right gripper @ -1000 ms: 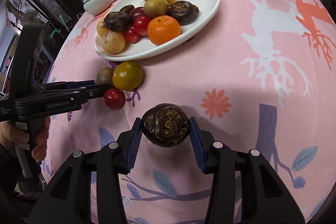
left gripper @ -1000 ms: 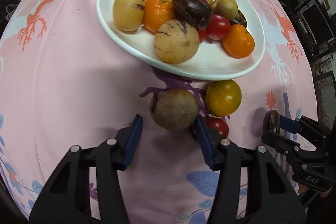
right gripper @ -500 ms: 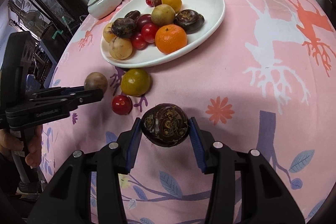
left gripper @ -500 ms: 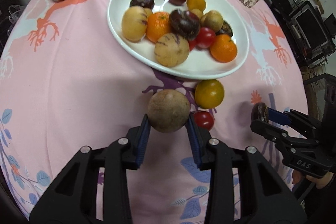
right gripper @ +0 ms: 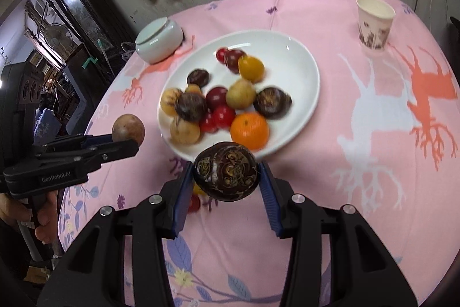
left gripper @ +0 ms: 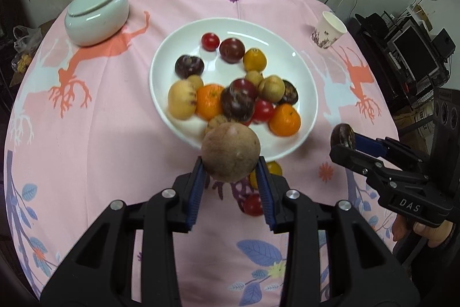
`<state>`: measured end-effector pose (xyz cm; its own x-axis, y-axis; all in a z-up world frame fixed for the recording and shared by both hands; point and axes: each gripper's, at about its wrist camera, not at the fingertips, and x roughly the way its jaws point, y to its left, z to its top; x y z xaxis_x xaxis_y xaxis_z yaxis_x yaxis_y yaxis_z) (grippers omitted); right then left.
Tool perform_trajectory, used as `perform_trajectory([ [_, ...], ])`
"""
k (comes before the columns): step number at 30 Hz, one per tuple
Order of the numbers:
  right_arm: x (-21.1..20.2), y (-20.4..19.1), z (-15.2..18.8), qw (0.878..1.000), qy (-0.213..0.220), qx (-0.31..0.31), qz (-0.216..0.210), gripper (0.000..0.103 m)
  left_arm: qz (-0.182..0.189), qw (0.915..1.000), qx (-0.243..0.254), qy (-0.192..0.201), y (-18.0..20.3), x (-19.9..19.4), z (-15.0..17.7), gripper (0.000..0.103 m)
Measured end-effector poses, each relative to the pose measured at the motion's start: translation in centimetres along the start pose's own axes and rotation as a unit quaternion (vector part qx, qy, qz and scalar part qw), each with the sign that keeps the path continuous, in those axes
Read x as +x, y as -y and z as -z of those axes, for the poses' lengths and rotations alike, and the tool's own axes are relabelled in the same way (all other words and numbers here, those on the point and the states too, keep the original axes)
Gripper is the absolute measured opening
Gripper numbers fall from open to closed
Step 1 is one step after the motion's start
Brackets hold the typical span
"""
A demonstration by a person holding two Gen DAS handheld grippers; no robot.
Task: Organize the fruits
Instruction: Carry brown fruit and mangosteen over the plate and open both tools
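Note:
My left gripper is shut on a round brown fruit, held above the pink cloth just short of the white plate. In the right wrist view that same gripper and its brown fruit hang left of the plate. My right gripper is shut on a dark wrinkled purple fruit, also lifted near the plate's near rim. The plate holds several fruits: oranges, red tomatoes, dark plums, tan melons. A yellow-green fruit and a red tomato lie on the cloth, partly hidden by my left fingers.
A pale lidded ceramic bowl sits at the far left of the round table. A paper cup stands at the far right. A hand grips the left tool's handle. Dark furniture and monitors surround the table.
The left gripper closed on the brown fruit and lifted it off the cloth. Both grippers rose and moved toward the plate, the right still holding its dark fruit.

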<state>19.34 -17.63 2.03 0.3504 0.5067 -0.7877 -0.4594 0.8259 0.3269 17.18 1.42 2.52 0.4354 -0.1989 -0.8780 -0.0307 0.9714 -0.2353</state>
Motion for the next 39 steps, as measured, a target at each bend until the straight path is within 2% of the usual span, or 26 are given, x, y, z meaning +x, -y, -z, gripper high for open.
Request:
perform_trajectory([
  [9, 3.3, 0.3, -5.3, 1.000, 0.017, -0.012, 0.014, 0.046, -0.015, 0.9998, 0.006, 0.008, 0.1, 2.8, -5.0, 0.036],
  [17, 6.0, 1.3, -7.0, 1.000, 0.013, 0.006, 0.022, 0.046, -0.022, 0.9998, 0.001, 0.003, -0.3, 4.9, -6.8, 0.036],
  [18, 6.3, 1.6, -7.1, 1.000, 0.010, 0.015, 0.023, 0.046, -0.022, 0.9997, -0.004, 0.002, -0.6, 5.1, -6.9, 0.038],
  [22, 6.6, 2.6, -7.1, 0.998, 0.005, 0.049, 0.024, 0.050, -0.028, 0.9993, -0.023, 0.012, -1.2, 4.9, -7.2, 0.053],
  [23, 6.5, 2.7, -6.9, 0.998, 0.007, 0.052, 0.022, 0.056, -0.028, 0.9992, -0.023, 0.014, -1.2, 4.8, -7.1, 0.055],
  [25, 6.1, 3.0, -6.7, 0.998, 0.013, 0.056, 0.022, 0.061, -0.030, 0.9991, -0.024, 0.015, -1.3, 4.4, -6.9, 0.056],
  [32, 4.5, 2.9, -4.0, 0.998, 0.000, 0.052, 0.021, 0.061, -0.027, 0.9990, -0.033, 0.015, -1.3, 2.6, -4.1, 0.063],
  [39, 3.0, 3.5, 1.0, 0.996, -0.024, 0.082, 0.027, 0.064, -0.019, 0.9986, -0.045, -0.020, -1.2, 2.5, 0.8, 0.066],
])
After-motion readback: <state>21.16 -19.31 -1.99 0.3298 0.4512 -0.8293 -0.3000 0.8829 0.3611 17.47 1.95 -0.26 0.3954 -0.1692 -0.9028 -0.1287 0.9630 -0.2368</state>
